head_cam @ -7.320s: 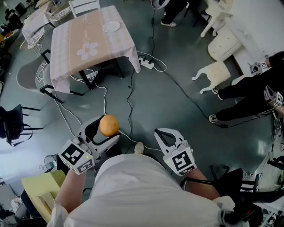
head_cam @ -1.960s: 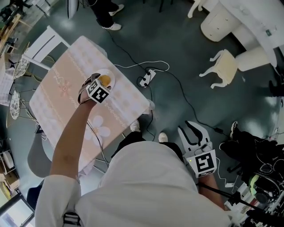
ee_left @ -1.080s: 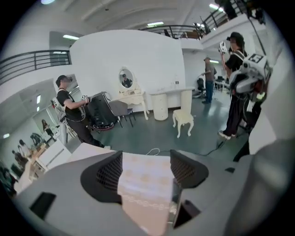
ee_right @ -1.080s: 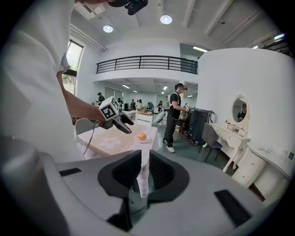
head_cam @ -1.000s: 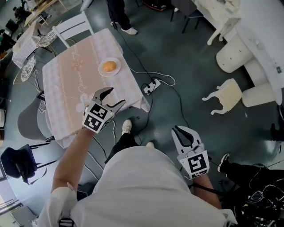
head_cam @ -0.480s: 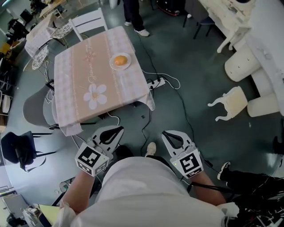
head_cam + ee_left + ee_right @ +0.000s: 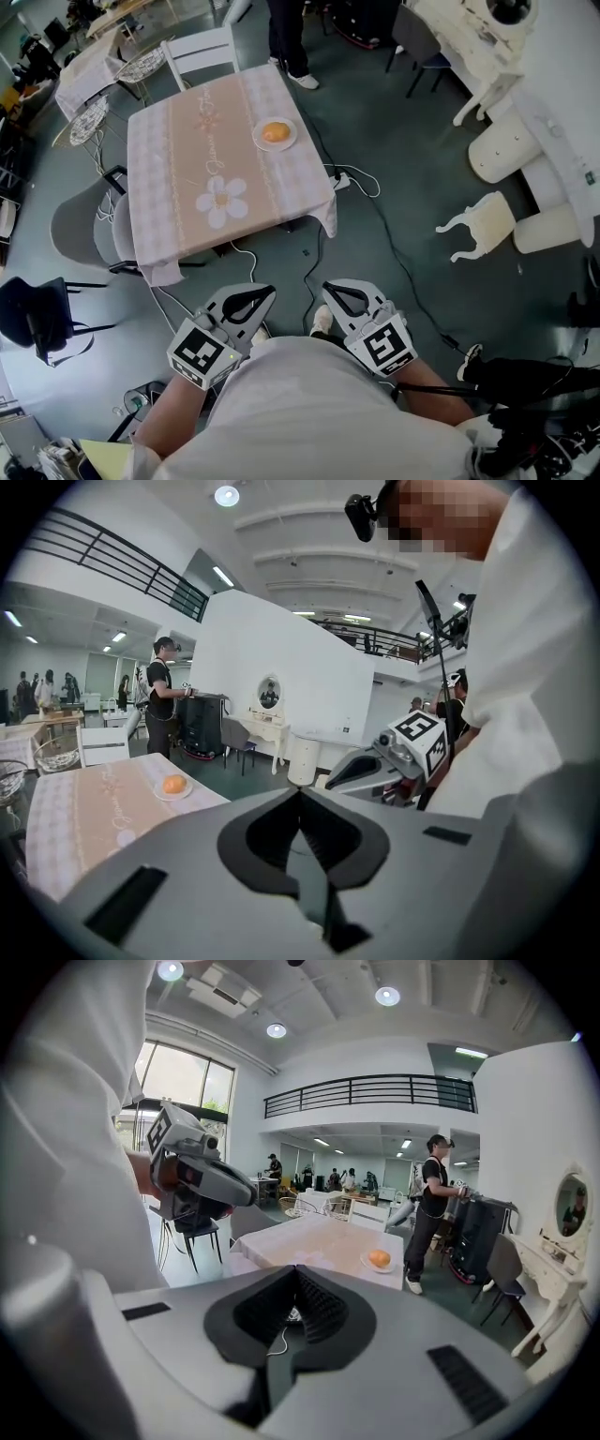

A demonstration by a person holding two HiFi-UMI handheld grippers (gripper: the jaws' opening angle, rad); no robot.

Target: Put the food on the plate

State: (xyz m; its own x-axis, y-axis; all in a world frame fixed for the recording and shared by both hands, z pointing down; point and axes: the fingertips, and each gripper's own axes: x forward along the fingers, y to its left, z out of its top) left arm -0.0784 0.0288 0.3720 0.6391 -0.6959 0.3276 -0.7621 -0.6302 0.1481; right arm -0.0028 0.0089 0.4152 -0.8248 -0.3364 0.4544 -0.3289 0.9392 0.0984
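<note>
- Standing well back from the surface (image 7: 178, 159), the person held both claws low and side by side in front of the torso.
- The left claw (image 7: 269, 291) was closed, jaws pressed together with nothing between them; the left gripper view showed the same (image 7: 300, 791).
- The right claw (image 7: 328, 287) was also closed and empty, its jaws having just finished closing (image 7: 294, 1269).
- The food (image 7: 275, 131), a round orange piece, lay on the white plate (image 7: 292, 142) near the far right edge of the surface, well apart from both claws.
- A pink-and-white cloth with a flower print (image 7: 222, 198) covered the surface.
- Between the claws and the surface lay grey floor (image 7: 394, 216) crossed by cables, with a white power strip (image 7: 340, 180) just beside the surface's near right corner.
- A grey chair (image 7: 80, 230) stood against the left side of the surface and a white chair (image 7: 199, 54) at its far end.
- A person in dark trousers (image 7: 284, 33) stood just beyond the far right corner.
- A small white stool (image 7: 473, 225) stood on the floor to the right, well apart from the surface.
</note>
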